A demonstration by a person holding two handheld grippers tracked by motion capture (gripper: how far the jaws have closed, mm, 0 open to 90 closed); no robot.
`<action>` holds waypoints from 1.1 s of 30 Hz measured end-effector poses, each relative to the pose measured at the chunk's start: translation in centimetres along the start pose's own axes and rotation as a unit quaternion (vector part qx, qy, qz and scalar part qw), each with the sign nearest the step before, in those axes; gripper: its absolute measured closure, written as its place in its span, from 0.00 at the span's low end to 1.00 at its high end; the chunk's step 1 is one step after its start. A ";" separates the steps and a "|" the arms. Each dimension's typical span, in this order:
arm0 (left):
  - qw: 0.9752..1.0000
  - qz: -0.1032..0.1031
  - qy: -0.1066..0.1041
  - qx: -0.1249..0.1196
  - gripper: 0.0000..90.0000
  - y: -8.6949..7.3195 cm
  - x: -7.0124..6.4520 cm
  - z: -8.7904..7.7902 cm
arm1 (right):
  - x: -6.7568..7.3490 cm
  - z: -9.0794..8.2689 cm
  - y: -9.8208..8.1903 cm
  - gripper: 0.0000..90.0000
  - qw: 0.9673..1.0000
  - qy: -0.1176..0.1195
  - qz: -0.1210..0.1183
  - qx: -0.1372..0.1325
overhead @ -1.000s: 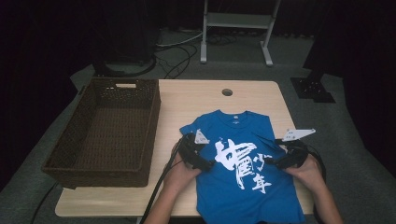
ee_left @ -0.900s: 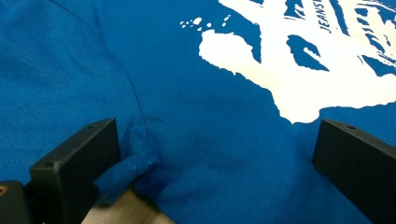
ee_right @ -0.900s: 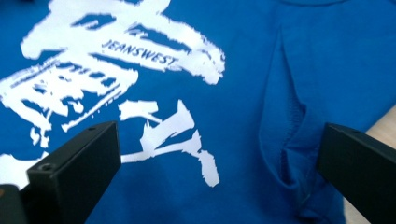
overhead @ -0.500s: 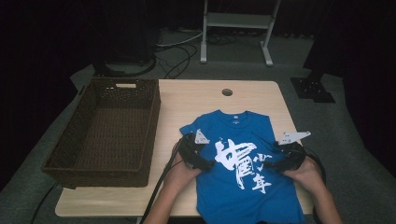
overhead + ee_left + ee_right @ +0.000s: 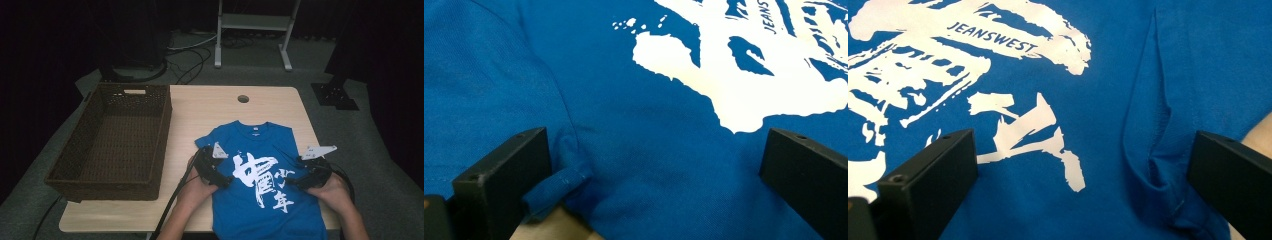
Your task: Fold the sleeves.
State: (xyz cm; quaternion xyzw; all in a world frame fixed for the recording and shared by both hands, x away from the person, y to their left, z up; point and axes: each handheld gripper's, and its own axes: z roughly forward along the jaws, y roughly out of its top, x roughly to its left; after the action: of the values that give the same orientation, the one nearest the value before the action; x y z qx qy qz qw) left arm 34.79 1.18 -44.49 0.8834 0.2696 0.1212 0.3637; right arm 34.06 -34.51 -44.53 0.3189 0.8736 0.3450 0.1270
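Blue cotton T-shirt with white brush-stroke print [image 5: 260, 175] lying flat on the light wooden table [image 5: 200, 110]. Left gripper [image 5: 222, 181] and right gripper [image 5: 295, 181], jaws spread wide, apparently resting on its side edges. Dark wicker basket [image 5: 70, 172] alongside.

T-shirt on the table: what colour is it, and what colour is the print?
The T-shirt is blue with a white print, clearest in the right gripper view.

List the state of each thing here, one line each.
Blue T-shirt: spread flat, print up, hem over the table's near edge.
Wicker basket: empty, upright.
Left gripper: jaws open over the shirt.
Right gripper: jaws open over the shirt.
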 end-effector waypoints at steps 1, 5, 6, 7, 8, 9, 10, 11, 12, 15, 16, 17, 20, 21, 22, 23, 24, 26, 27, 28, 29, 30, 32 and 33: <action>1.000 0.001 0.000 -0.001 0.00 0.0 -0.1 0.0 | 0.1 -0.1 -0.1 0.00 1.000 0.000 0.000 0.002; 1.000 0.002 -0.003 0.001 0.00 -0.1 -0.9 -0.1 | 0.5 -0.6 -0.5 0.00 1.000 -0.001 0.000 0.007; 1.000 0.004 -0.004 0.001 0.00 -0.1 -1.1 -0.1 | 0.6 -0.7 -0.5 0.00 1.000 -0.001 0.002 0.010; 1.000 0.004 -0.004 0.000 0.00 -0.1 -1.3 -0.2 | 0.7 -0.8 -0.6 0.00 1.000 -0.003 0.002 0.012; 1.000 0.005 -0.005 0.000 0.00 -0.2 -1.5 -0.2 | 0.8 -0.9 -0.7 0.00 1.000 -0.003 0.003 0.012; 1.000 0.005 -0.006 0.000 0.00 -0.2 -1.7 -0.2 | 0.9 -1.0 -0.9 0.00 1.000 -0.004 0.005 0.012; 1.000 0.005 -0.006 -0.002 0.00 -0.3 -1.9 -0.3 | 1.0 -1.2 -1.0 0.00 1.000 -0.004 0.004 0.012; 1.000 0.005 -0.006 -0.003 0.00 -0.4 -2.1 -0.3 | 1.1 -1.3 -1.2 0.00 1.000 -0.005 0.003 0.012; 1.000 0.005 -0.007 -0.004 0.00 -0.4 -2.3 -0.3 | 1.2 -1.5 -1.3 0.00 1.000 -0.005 0.005 0.012; 1.000 0.008 -0.008 -0.003 0.00 -0.5 -3.0 -0.5 | 1.6 -1.9 -1.8 0.00 1.000 -0.007 0.007 0.010; 1.000 0.008 -0.008 -0.003 0.00 -0.6 -3.2 -0.5 | 1.8 -2.0 -2.0 0.00 1.000 -0.008 0.008 0.009; 1.000 0.007 -0.009 -0.004 0.00 -0.6 -3.5 -0.5 | 1.9 -2.2 -2.2 0.00 1.000 -0.008 0.009 0.005; 1.000 0.009 -0.011 -0.004 0.00 -0.7 -4.1 -0.7 | 2.2 -2.5 -2.8 0.00 1.000 -0.010 0.011 -0.003; 1.000 0.010 -0.012 -0.004 0.00 -0.8 -4.2 -0.7 | 2.4 -2.7 -3.0 0.00 1.000 -0.010 0.012 -0.006; 1.000 0.011 -0.013 -0.004 0.00 -0.8 -4.4 -0.7 | 2.5 -2.8 -3.2 0.00 1.000 -0.010 0.011 -0.008; 1.000 0.012 -0.013 -0.004 0.00 -0.8 -4.5 -0.8 | 2.6 -2.9 -3.4 0.00 1.000 -0.011 0.014 -0.009; 1.000 0.012 -0.013 -0.003 0.00 -0.9 -4.7 -0.8 | 2.7 -3.0 -3.6 0.00 1.000 -0.011 0.013 -0.012; 1.000 0.012 -0.014 -0.004 0.00 -0.9 -5.0 -0.9 | 2.9 -3.2 -3.8 0.00 1.000 -0.011 0.013 -0.016; 1.000 0.013 -0.013 -0.004 0.00 -1.0 -5.1 -0.9 | 2.9 -3.2 -3.9 0.00 1.000 -0.010 0.014 -0.018; 1.000 0.012 -0.013 -0.003 0.00 -1.0 -5.3 -1.0 | 2.9 -3.3 -4.0 0.00 1.000 -0.010 0.012 -0.020; 1.000 0.012 -0.013 -0.003 0.00 -1.1 -5.4 -1.0 | 2.9 -3.3 -4.1 0.00 1.000 -0.010 0.011 -0.021; 1.000 0.012 -0.014 -0.003 0.00 -1.2 -5.5 -1.1 | 3.0 -3.3 -4.1 0.00 1.000 -0.010 0.012 -0.022; 1.000 0.013 -0.014 -0.004 0.00 -1.3 -5.7 -1.2 | 3.0 -3.4 -4.2 0.00 1.000 -0.010 0.012 -0.022; 1.000 0.013 -0.014 -0.004 0.00 -1.3 -5.8 -1.2 | 3.1 -3.4 -4.2 0.00 1.000 -0.010 0.012 -0.022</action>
State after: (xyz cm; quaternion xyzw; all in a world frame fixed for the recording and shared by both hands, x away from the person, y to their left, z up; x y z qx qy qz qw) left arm 29.01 -0.62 -44.63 0.8872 0.2521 0.1142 0.3693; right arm 28.23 -36.66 -44.96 0.3297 0.8606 0.3625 0.1385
